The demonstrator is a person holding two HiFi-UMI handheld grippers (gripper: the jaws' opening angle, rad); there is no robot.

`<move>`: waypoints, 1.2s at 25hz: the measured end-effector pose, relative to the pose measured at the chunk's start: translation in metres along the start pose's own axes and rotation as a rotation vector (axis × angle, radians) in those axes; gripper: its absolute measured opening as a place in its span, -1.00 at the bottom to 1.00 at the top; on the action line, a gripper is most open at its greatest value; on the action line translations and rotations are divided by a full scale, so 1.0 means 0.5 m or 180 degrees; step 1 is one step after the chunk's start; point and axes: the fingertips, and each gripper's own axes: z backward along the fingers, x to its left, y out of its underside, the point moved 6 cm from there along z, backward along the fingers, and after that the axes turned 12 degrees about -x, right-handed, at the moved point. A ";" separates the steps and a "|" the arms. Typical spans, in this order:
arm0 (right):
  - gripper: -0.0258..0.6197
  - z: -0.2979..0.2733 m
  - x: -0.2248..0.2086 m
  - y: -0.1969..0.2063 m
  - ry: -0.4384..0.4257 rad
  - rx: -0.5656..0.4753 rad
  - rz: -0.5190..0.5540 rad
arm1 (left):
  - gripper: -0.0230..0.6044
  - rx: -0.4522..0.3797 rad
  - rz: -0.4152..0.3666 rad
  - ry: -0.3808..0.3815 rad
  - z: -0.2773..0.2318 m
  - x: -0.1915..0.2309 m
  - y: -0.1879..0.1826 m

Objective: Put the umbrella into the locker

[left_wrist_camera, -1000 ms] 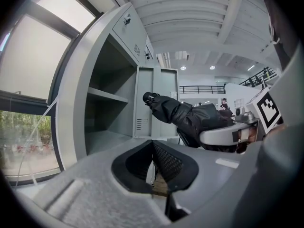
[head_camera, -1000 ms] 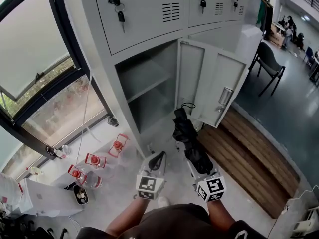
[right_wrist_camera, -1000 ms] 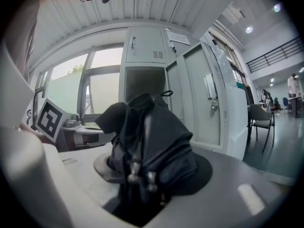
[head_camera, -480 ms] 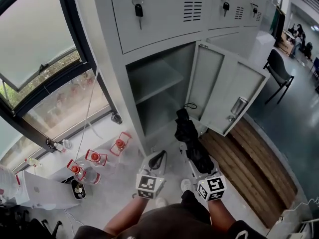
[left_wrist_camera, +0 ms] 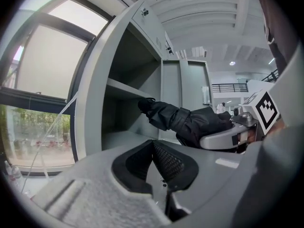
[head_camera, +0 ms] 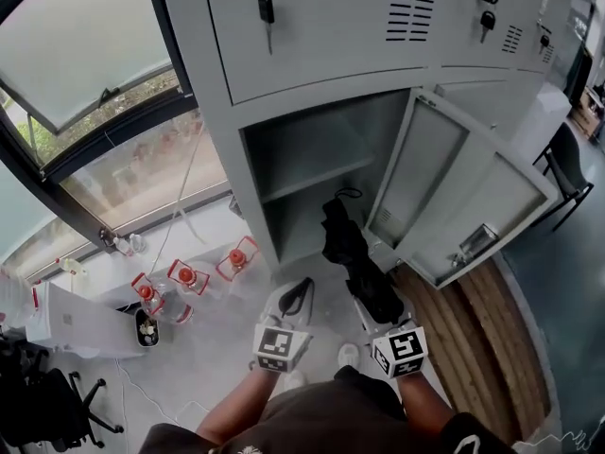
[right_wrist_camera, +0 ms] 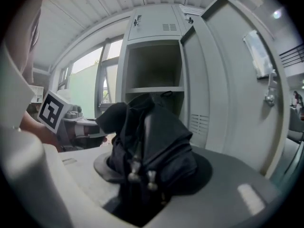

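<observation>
A folded black umbrella (head_camera: pixel 352 253) points at the open grey locker (head_camera: pixel 302 159); its strap end overlaps the mouth of the lower compartment under the shelf. My right gripper (head_camera: pixel 375 303) is shut on the umbrella's thick end, and the fabric (right_wrist_camera: pixel 152 141) bulges between the jaws of my right gripper (right_wrist_camera: pixel 152 169). To its left, my left gripper (head_camera: pixel 300 287) is shut and holds nothing; it hangs over the floor before the locker. The left gripper view shows my left gripper (left_wrist_camera: pixel 153 145) with pads together and the umbrella (left_wrist_camera: pixel 185 120) reaching toward the shelf. The locker door (head_camera: pixel 473 206) stands open on the right.
Red-capped bottles (head_camera: pixel 184 277) and a white box (head_camera: pixel 76 320) lie on the floor at the left, below a window. A wooden platform (head_camera: pixel 463 339) runs along the right. A key (head_camera: pixel 267 6) hangs in the closed locker above. A chair (head_camera: pixel 567 173) stands at the far right.
Both grippers and the umbrella have come closer to the locker; the umbrella's end has gone from beside the door to the lower compartment's mouth. The grip is unchanged.
</observation>
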 end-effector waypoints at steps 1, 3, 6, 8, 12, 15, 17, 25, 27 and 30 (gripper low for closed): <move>-0.21 -0.010 -0.008 0.002 -0.0043 0.0021 -0.0018 | -0.91 -0.0001 -0.0009 -0.0071 -0.006 0.005 0.004; -0.21 -0.032 -0.022 0.007 -0.0159 0.0064 -0.0008 | -0.91 -0.0010 -0.0022 -0.0215 -0.015 0.012 0.009; -0.21 -0.063 -0.038 0.014 -0.0312 0.0095 -0.0047 | -0.91 0.0017 0.0017 -0.0414 -0.021 0.016 0.010; -0.21 -0.084 -0.046 0.016 -0.0419 0.0093 -0.0076 | -0.91 0.0021 0.0014 -0.0539 -0.022 0.022 0.011; -0.21 -0.127 -0.051 0.015 -0.0659 0.0091 -0.0027 | -0.91 0.0022 -0.0110 -0.0775 -0.013 0.036 0.010; -0.21 -0.154 -0.050 0.011 -0.0728 0.0088 -0.0080 | -0.91 0.0025 -0.0124 -0.0922 -0.003 0.037 0.003; -0.21 -0.170 -0.049 0.009 -0.0746 0.0085 -0.0107 | -0.91 0.0015 -0.0136 -0.1023 0.005 0.042 -0.002; -0.21 -0.225 -0.051 0.000 -0.0701 0.0069 -0.0139 | -0.91 0.0009 -0.0161 -0.1167 0.026 0.059 -0.010; -0.21 -0.239 -0.051 -0.004 -0.0674 0.0061 -0.0124 | -0.91 -0.0005 -0.0160 -0.1177 0.030 0.065 -0.011; -0.21 -0.260 -0.051 -0.007 -0.0628 0.0055 -0.0086 | -0.91 -0.0016 -0.0160 -0.1184 0.037 0.073 -0.011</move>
